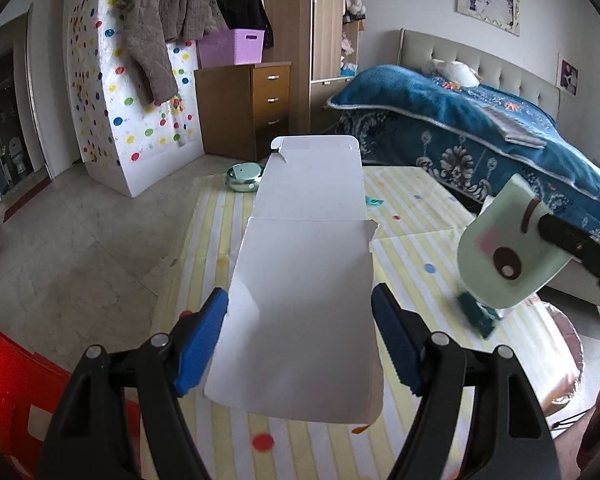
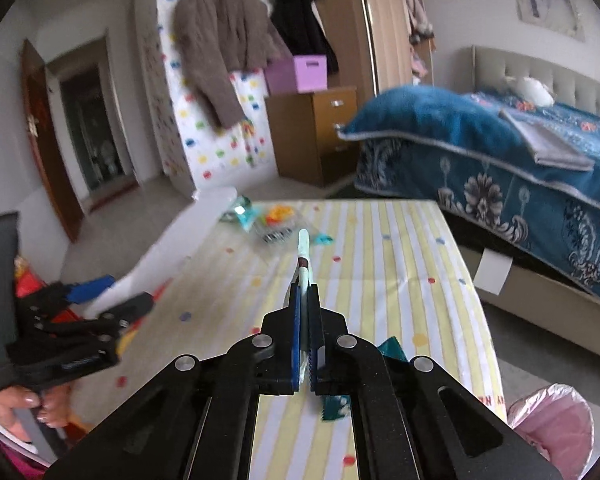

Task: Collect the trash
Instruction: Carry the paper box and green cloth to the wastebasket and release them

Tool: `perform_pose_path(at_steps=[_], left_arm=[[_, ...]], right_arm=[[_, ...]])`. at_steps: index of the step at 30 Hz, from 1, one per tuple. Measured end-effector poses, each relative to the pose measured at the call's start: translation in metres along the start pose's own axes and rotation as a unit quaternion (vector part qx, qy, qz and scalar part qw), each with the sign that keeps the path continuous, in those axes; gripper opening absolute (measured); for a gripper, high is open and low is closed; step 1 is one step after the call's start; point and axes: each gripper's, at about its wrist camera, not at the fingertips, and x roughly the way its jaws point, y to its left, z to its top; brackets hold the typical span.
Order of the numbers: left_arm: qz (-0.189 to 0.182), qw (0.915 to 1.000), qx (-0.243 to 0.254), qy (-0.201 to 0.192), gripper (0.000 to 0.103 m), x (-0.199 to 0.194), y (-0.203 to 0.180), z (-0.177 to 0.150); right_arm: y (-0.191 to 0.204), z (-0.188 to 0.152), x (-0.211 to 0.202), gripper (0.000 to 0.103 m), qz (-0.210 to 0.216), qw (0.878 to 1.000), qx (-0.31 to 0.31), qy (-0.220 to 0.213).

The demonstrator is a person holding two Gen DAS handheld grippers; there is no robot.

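My left gripper (image 1: 300,312) holds a long flattened white cardboard box (image 1: 304,280) between its blue pads, above the yellow striped table (image 1: 416,200). It also shows in the right wrist view (image 2: 88,288) with the white cardboard (image 2: 188,236). My right gripper (image 2: 305,312) is shut on a pale green cartoon-face card (image 2: 303,248), seen edge-on. That card (image 1: 504,248) shows flat in the left wrist view, held by the right gripper (image 1: 556,232). A teal wrapper (image 1: 478,314) lies on the table below it, also in the right wrist view (image 2: 334,404).
Colourful wrappers (image 2: 272,220) and a teal scrap (image 1: 374,201) lie at the table's far end. A shiny green bowl (image 1: 242,176) sits at the far left corner. A red stool (image 1: 16,388) stands left, a pink bag (image 2: 552,428) right, the bed (image 1: 480,132) behind.
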Motion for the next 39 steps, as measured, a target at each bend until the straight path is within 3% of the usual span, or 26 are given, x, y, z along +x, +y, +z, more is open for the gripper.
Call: perform_pose_path(at_steps=[4, 12, 19, 21, 28, 34, 39], left_arm=[[-0.016, 0.9998, 0.006, -0.006, 0.072, -0.017, -0.017, -0.006], [-0.085, 0.995, 0.053, -0.006, 0.072, -0.036, -0.093, -0.024], [-0.161, 0.9789, 0.125, -0.003, 0.072, -0.04, -0.186, -0.041], [-0.185, 0.9719, 0.146, 0.002, 0.072, -0.038, -0.215, -0.046], [-0.242, 0.9481, 0.205, 0.025, 0.072, -0.02, -0.304, -0.063], [-0.26, 0.9349, 0.233, 0.061, 0.072, 0.012, -0.36, -0.075], [-0.271, 0.9302, 0.234, 0.082, 0.076, 0.033, -0.386, -0.074]], right_arm=[[0.001, 0.0, -0.028, 0.003, -0.009, 1.0, -0.004, -0.014], [-0.018, -0.037, -0.085, 0.003, -0.084, 0.996, 0.016, -0.019], [-0.06, -0.069, -0.141, 0.003, -0.159, 0.985, 0.068, -0.026], [-0.08, -0.081, -0.158, 0.003, -0.197, 0.976, 0.086, -0.029], [-0.137, -0.112, -0.184, 0.003, -0.271, 0.954, 0.131, -0.023], [-0.199, -0.136, -0.193, 0.003, -0.293, 0.94, 0.171, -0.009], [-0.237, -0.144, -0.189, 0.003, -0.302, 0.934, 0.19, 0.003]])
